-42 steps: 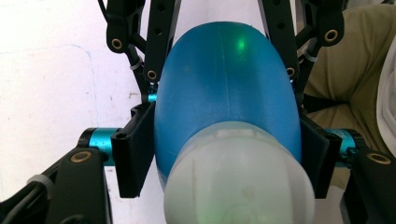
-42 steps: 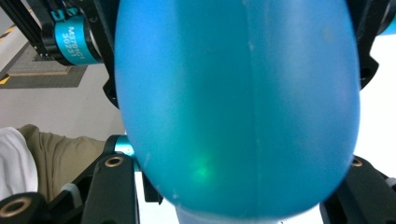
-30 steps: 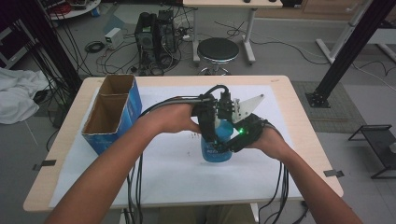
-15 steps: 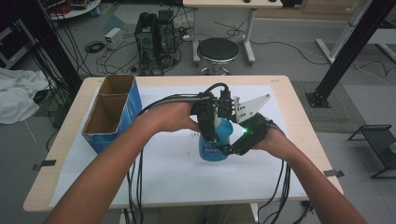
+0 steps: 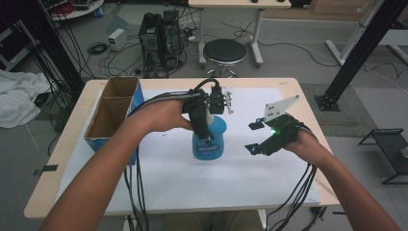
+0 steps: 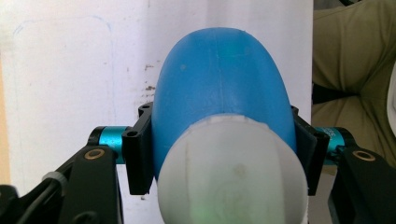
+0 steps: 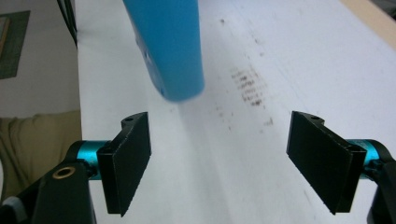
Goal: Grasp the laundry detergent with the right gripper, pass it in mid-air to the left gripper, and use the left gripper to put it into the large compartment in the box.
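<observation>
A blue spray bottle [image 5: 210,142] with a white sprayer head [image 5: 226,101] stands upright at the middle of the table. My left gripper [image 5: 206,135] reaches down from above and is shut on the bottle's upper body. In the left gripper view both black pads [image 6: 140,154] press the blue bottle [image 6: 219,79] just below its white top [image 6: 233,182]. My right gripper [image 5: 252,137] hovers to the right of the bottle, apart from it. Its jaws have just been opening, and nothing lies between them [image 7: 219,158]. The bottle's base [image 7: 170,46] shows ahead of them.
An open cardboard box [image 5: 113,115] stands at the table's left edge. A white sheet [image 5: 192,187] covers the tabletop, with smudges [image 7: 247,84] right of the bottle. Cables trail from both grippers toward the front edge. A stool [image 5: 225,50] stands beyond the table.
The right gripper has let go of the bottle, opened and drawn away to the right. The left gripper has carried the bottle slightly to the left.
</observation>
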The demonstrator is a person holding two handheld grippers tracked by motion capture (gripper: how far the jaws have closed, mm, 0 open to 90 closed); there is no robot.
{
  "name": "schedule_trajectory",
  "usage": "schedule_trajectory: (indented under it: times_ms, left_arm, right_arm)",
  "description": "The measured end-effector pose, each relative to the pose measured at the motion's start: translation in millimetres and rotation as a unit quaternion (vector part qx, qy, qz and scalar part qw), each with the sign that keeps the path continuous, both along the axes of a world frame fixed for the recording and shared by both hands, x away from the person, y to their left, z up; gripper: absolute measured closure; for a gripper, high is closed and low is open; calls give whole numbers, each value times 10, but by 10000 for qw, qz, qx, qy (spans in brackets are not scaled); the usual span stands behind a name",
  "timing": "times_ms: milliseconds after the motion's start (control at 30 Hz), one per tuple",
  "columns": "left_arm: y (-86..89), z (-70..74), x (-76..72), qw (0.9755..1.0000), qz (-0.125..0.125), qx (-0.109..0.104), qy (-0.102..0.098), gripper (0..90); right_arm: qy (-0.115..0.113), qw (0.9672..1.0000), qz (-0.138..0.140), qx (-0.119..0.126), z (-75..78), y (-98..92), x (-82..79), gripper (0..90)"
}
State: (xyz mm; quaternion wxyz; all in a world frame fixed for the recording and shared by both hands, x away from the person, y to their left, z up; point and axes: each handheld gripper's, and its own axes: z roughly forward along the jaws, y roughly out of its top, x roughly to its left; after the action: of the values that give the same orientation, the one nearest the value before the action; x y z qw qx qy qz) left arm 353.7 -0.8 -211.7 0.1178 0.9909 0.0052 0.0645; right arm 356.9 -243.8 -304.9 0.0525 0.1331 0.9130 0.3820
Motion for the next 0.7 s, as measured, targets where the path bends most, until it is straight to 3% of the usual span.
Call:
schedule_trajectory:
  times_ms: [133,167,200,267,333,433,500,533,567,667,700]
  left_arm:
    - [52,-4,31,9999,114,50,-40,378]
    - [62,-7,38,9999,148,68,-55,378]
    - [72,-12,48,9998,176,55,-57,378]
    - [92,-10,64,9996,262,66,-95,378]
    - [120,-6,86,9993,350,36,-93,378]
    - [177,13,123,9985,539,37,-123,378]
    - [209,21,139,9976,680,20,-147,378]
    - [228,26,151,9971,747,11,-162,378]
    - [252,33,164,9962,851,12,-180,378]
    - [308,52,196,9941,1065,7,-193,377]
    - [331,67,210,9936,1116,46,-189,377]
  right_arm:
    - [102,9995,-191,-230,33,-89,41,211]
    - [209,9992,-207,-263,41,-115,50,172]
    - [300,9986,-282,-335,42,-133,56,2]
    - [588,9960,-399,-534,44,-189,71,15]
    - [555,9958,-446,-582,39,-248,99,14]
    - [633,9927,-724,-730,43,-352,107,14]
    - [500,9911,-841,-901,40,-424,105,14]
    - [557,9892,-970,-943,44,-448,90,14]
    - [461,9892,-934,-1029,44,-490,106,14]
    - [353,9840,-1311,-1150,65,-583,99,15]
    - [318,9840,-1331,-1137,70,-604,107,14]
